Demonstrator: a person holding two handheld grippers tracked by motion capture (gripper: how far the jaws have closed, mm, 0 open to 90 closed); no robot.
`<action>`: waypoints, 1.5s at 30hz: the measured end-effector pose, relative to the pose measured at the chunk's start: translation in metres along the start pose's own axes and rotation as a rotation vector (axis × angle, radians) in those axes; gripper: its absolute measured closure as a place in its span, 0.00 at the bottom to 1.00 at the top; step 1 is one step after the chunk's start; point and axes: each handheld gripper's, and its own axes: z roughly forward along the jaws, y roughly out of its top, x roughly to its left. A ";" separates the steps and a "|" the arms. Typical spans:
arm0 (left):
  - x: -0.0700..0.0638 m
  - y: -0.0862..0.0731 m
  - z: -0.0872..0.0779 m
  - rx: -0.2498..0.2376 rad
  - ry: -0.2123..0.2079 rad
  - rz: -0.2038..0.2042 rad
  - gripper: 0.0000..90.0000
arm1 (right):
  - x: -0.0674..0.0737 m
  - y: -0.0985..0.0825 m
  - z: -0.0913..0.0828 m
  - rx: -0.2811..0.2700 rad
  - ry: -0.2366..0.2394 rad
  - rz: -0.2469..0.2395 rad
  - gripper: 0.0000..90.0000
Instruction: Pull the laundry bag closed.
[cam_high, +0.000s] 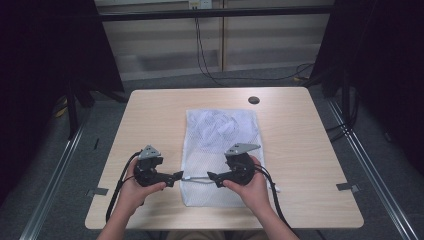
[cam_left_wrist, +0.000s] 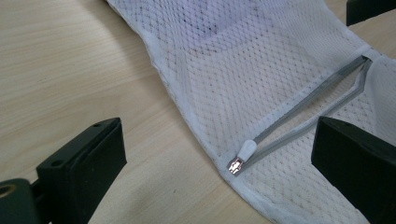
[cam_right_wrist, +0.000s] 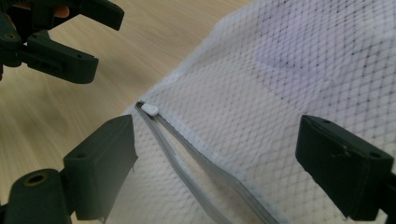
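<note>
A big light wooden worktop (cam_high: 150, 115) sits in a dark room with a grey floor (cam_high: 75, 165) around it. A small black round hole cover (cam_high: 254, 100) is near the far edge of the worktop.

A white mesh bag (cam_high: 220, 135) lies flat in the middle of the worktop, running from the middle toward the near edge. Something pale and crumpled shows inside its far half. A grey zipper (cam_left_wrist: 308, 100) runs across the near part of the bag. The zipper is partly open, with its two sides spread like a thin V. Its little white pull tab (cam_left_wrist: 246, 150) sits at the left end of the zipper, near the bag's left edge, next to a small shiny metal piece (cam_left_wrist: 236, 165).

A person's two hands hold the tools. The left hand (cam_high: 132, 192) holds the left tool (cam_high: 176, 177) just beside the bag's left edge. Its jaws are apart and grip nothing. The right hand (cam_high: 252, 187) holds the right tool (cam_high: 212, 177) over the near part of the bag. Its jaws are wide apart too, with the zipper between them, and they hold nothing. The two tools point at each other, close together.
</note>
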 end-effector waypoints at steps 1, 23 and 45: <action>0.001 0.000 0.000 0.001 0.001 0.003 0.03 | 0.001 0.001 0.002 -0.001 0.002 0.002 0.15; 0.004 0.000 -0.002 0.006 0.005 0.002 0.04 | 0.016 0.006 0.033 0.049 0.113 0.072 0.44; 0.008 -0.006 -0.007 0.029 0.015 -0.011 0.04 | 0.021 0.011 0.052 0.093 0.129 0.146 0.55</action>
